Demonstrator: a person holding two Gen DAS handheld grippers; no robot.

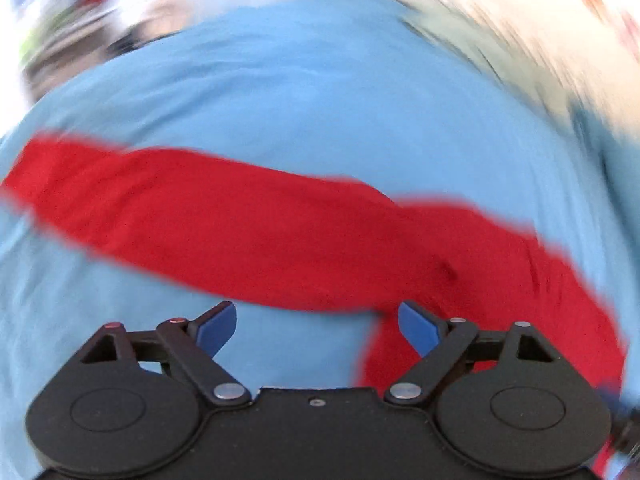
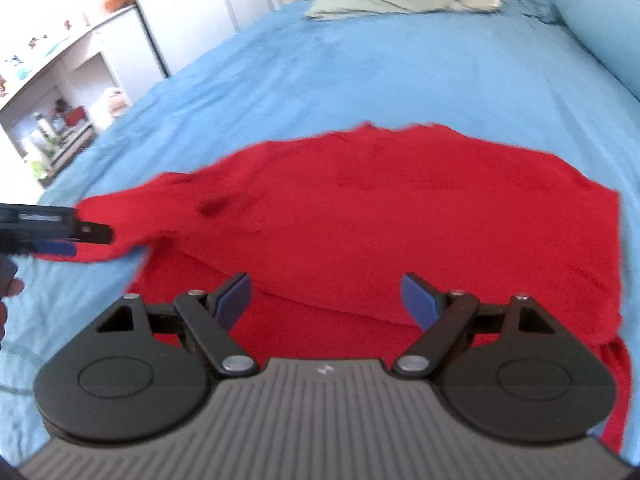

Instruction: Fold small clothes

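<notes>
Folding looks barely begun to me: the red garment (image 2: pixel 360 216) lies mostly spread on the blue bedsheet (image 2: pixel 360 72), one flap doubled near my right gripper (image 2: pixel 325 300), whose claw gapes wide and empty, as does my left gripper (image 1: pixel 316 326).

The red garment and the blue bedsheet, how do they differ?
The red garment is small and partly folded over itself; the blue bedsheet is large and spread flat. The garment lies on top; the bedsheet is beneath it. The garment is bright red, the bedsheet light blue. Both are plain, unpatterned fabric.
</notes>
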